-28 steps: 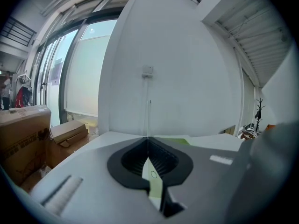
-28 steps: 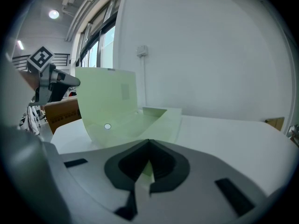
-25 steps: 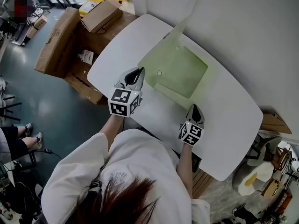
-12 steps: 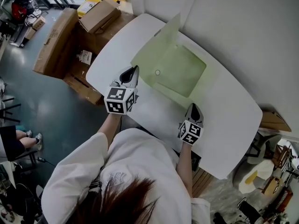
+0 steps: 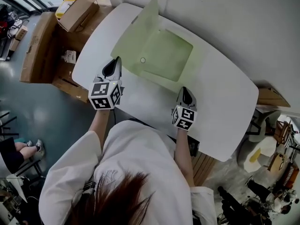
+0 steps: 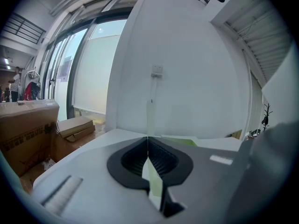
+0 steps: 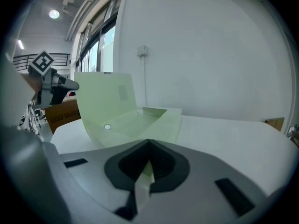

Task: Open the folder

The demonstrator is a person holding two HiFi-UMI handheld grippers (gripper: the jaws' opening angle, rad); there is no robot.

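A pale green folder [image 5: 166, 55] lies open on the white table [image 5: 225, 102]. Its cover [image 5: 133, 29] stands tilted up on the left side, and a round snap [image 5: 142, 60] shows on the inner flap. My left gripper [image 5: 114, 63] is shut on the cover's outer edge; in the left gripper view the thin green sheet [image 6: 149, 118] runs upright out of the closed left gripper [image 6: 148, 146]. My right gripper [image 5: 185, 92] is shut on the folder's near corner. The right gripper view has a green strip pinched in the right gripper [image 7: 148, 160], with the raised cover [image 7: 105, 101] beyond.
Cardboard boxes [image 5: 42, 41] stand on the floor left of the table, one flat box [image 5: 77, 12] on top of them. A white wall [image 5: 243, 27] runs close behind the table. Chairs and clutter [image 5: 269, 153] sit at the right.
The cover has swung further over to the left, so the folder lies wider open. The left gripper has shifted slightly left with it. The right gripper has kept its place.
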